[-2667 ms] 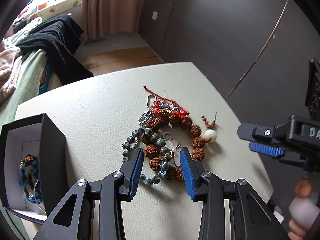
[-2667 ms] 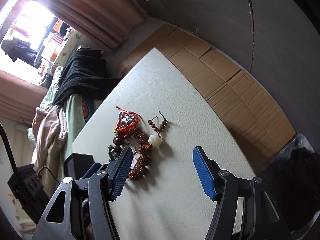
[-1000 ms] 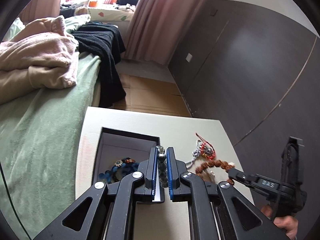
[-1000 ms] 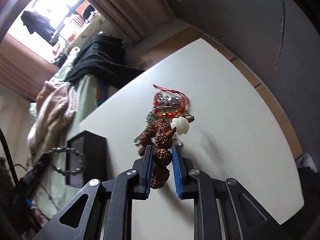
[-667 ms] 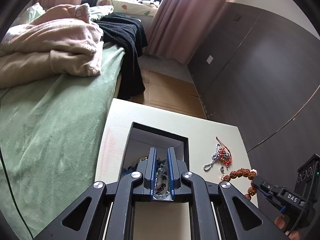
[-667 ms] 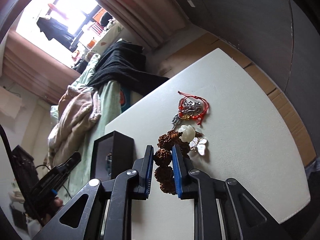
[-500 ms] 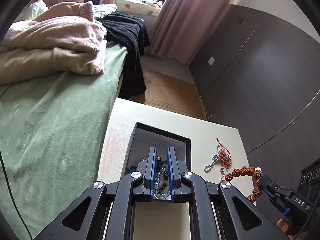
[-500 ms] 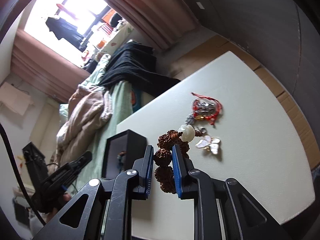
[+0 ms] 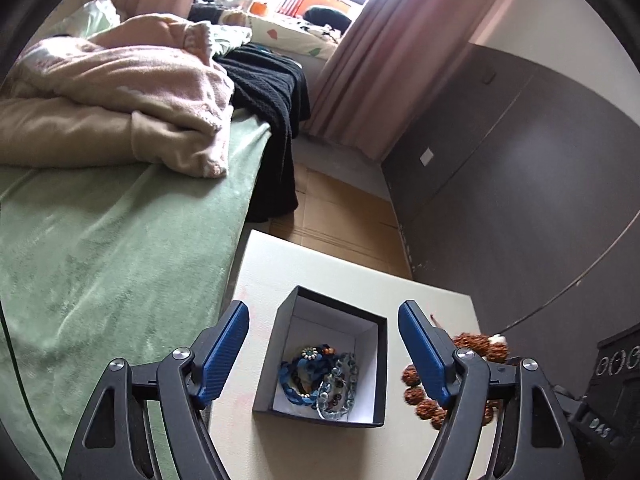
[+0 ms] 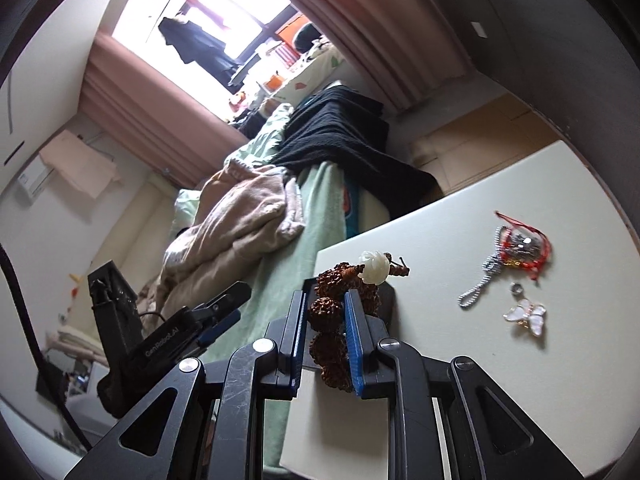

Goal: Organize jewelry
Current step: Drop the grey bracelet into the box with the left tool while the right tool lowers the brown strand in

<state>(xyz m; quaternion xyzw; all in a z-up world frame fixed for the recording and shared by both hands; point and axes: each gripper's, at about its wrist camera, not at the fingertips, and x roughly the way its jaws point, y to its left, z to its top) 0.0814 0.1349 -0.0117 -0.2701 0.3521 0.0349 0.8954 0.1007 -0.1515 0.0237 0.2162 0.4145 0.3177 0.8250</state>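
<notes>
Now the left gripper (image 9: pixel 323 354) hangs over the black box (image 9: pixel 282 360), its jaws opening with nothing between them; a pale bead bracelet (image 9: pixel 337 386) lies inside the box beside a blue one (image 9: pixel 298 376). Just right of the box, the right gripper (image 10: pixel 325 326) pinches a brown seed bracelet (image 10: pixel 326 312) with a white bead, its loose loop dangling. That loop could snag the box's rim or the left gripper's finger and spill onto the table (image 10: pixel 500 360).
</notes>
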